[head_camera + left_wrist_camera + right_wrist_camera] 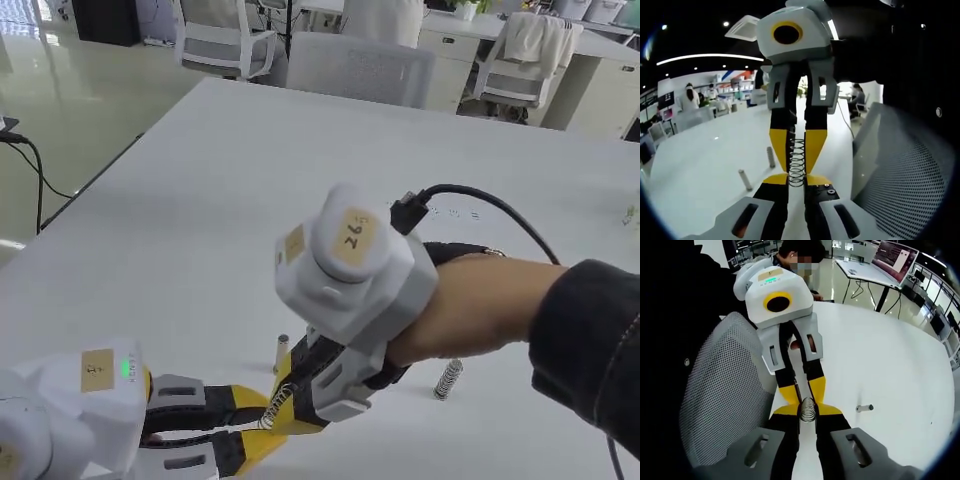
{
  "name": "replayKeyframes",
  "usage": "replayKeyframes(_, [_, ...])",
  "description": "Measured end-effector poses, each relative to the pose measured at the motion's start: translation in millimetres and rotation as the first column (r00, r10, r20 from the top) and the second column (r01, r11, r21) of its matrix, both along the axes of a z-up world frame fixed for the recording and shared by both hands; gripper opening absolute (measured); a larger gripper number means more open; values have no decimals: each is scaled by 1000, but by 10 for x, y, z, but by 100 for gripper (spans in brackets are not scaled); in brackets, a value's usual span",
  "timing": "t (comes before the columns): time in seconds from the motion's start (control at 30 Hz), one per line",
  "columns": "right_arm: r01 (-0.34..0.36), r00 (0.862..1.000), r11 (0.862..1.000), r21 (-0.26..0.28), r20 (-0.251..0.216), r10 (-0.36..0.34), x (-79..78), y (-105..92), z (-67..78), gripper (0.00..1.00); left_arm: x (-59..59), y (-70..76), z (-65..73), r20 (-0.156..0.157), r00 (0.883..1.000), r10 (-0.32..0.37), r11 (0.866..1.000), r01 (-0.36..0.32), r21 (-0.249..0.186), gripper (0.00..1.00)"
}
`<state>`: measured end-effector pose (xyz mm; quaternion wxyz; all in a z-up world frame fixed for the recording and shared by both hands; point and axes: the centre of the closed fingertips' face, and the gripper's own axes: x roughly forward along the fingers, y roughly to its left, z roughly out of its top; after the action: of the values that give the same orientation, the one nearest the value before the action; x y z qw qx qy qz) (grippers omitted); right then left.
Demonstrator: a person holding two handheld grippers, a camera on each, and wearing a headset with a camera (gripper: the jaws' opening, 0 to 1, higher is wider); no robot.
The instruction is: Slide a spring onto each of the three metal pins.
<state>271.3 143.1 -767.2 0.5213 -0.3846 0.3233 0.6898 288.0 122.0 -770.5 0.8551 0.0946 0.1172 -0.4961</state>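
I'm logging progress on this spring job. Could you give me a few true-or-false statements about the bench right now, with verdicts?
1. The right gripper grips a spring. True.
2. A second spring lies loose on the table. True.
3. The standing pin near the grippers already wears a spring. False: it is bare.
4. The left gripper hangs open and empty. False: its jaws appear to pinch a thin pin that meets the held spring.

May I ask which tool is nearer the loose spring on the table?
Right. The right tool is just left of the loose spring in the head view; the left tool sits farther left.
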Motion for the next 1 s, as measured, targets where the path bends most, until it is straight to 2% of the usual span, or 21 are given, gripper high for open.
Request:
replayKeyframes(0.33, [-5, 1000, 1000, -21, 17, 5, 38, -15, -14, 9, 7, 28, -4, -11, 1000, 18, 1000, -18, -14, 13])
replayKeyframes(1.0, [31, 998, 999, -38, 61, -29, 216, -101, -1, 9, 41, 147, -54, -44, 996, 80, 997, -81, -19, 44])
